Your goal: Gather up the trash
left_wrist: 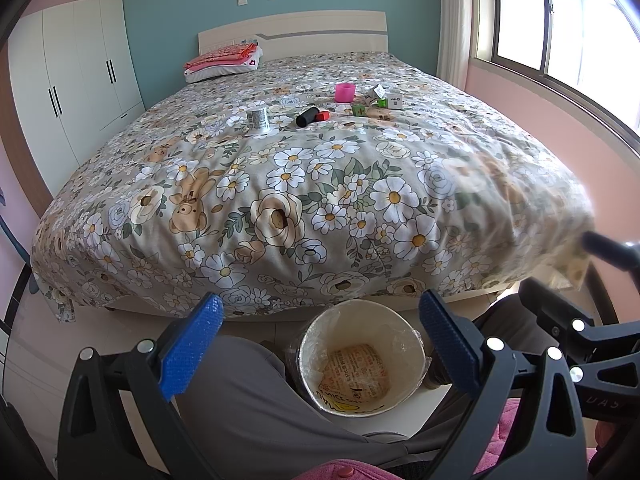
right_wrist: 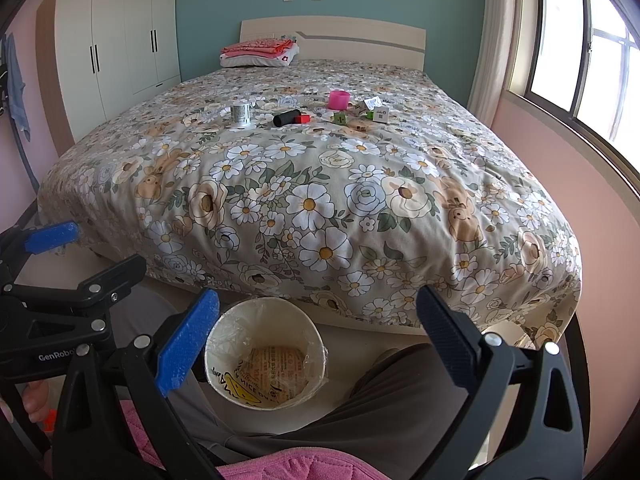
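Both hand-held grippers hang low at the foot of a bed, side by side and spread wide with nothing between their fingers: the left hand-held gripper (left_wrist: 320,344) and the right hand-held gripper (right_wrist: 316,340) each frame a small paper trash bin (right_wrist: 265,354) standing on the floor between the seated person's gray-trousered knees (left_wrist: 248,400). That bin is upright, its mouth facing straight up and its long axis vertical, lined with clear plastic and holding only printed paper at the bottom; it probably sits there so that items can be dropped in from above within easy reach. Spread over the bed is a floral quilt (right_wrist: 320,208), and the pieces to collect lie well away near its middle: a gray patterned roll (right_wrist: 240,114) standing on end, a black cylinder (right_wrist: 286,117) lying on its side with its long axis running left to right, tilted slightly, a small red block (right_wrist: 303,118) touching it, a pink cup (right_wrist: 338,99) upright, a green cube (right_wrist: 340,117), and small white boxes (right_wrist: 380,114) just beside. Folded pink bedding (right_wrist: 260,50) rests at the headboard. Collecting seems not yet begun.
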`<control>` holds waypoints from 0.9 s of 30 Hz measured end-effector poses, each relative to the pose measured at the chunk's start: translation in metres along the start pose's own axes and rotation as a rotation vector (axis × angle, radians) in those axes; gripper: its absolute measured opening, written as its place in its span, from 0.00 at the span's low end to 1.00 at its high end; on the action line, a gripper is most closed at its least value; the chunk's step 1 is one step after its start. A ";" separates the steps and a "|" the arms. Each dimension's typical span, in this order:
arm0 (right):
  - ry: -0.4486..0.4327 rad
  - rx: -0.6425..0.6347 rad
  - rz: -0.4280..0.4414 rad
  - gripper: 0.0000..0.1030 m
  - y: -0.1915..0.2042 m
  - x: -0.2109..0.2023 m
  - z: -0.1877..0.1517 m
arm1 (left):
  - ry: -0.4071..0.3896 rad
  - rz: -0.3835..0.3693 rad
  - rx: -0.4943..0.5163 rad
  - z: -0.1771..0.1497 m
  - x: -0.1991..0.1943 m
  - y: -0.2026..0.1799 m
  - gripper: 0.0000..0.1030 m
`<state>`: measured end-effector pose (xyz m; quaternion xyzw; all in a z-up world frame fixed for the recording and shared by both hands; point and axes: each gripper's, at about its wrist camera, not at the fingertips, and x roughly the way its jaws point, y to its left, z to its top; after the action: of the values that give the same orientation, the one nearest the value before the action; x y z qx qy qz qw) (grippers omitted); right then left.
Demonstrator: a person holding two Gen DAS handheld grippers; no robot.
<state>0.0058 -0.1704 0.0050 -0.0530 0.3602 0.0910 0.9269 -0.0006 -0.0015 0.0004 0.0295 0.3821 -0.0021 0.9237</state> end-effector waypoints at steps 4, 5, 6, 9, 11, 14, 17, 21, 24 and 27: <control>0.001 0.001 0.001 0.94 0.000 0.001 0.000 | 0.000 0.000 0.000 0.000 0.000 0.000 0.97; 0.001 0.001 0.001 0.94 0.000 0.001 0.000 | 0.000 0.000 0.000 0.000 0.000 0.000 0.97; 0.001 0.001 0.001 0.94 0.000 0.001 0.000 | 0.000 0.001 0.001 0.000 0.000 0.000 0.97; 0.003 0.001 0.001 0.94 0.000 0.001 0.000 | 0.002 -0.001 0.000 0.001 0.001 0.000 0.97; 0.002 0.001 0.001 0.94 0.000 0.001 0.000 | 0.002 -0.001 0.001 0.002 0.001 0.000 0.97; 0.002 0.001 0.001 0.94 0.000 0.001 0.000 | 0.003 -0.001 0.000 0.002 0.001 0.000 0.97; 0.003 0.001 0.002 0.94 0.000 0.002 0.001 | 0.003 -0.001 0.001 0.002 0.001 0.000 0.97; 0.003 0.001 0.002 0.94 0.000 0.002 0.001 | 0.003 -0.001 0.001 0.002 0.001 0.000 0.97; 0.003 0.001 0.001 0.94 0.000 0.001 0.001 | 0.002 0.000 0.001 0.002 0.001 0.000 0.97; 0.004 0.001 0.002 0.94 0.001 0.001 0.001 | 0.003 0.000 0.001 0.002 0.001 0.000 0.97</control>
<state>0.0074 -0.1694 0.0050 -0.0524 0.3622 0.0914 0.9261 0.0011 -0.0021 0.0011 0.0300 0.3835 -0.0024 0.9231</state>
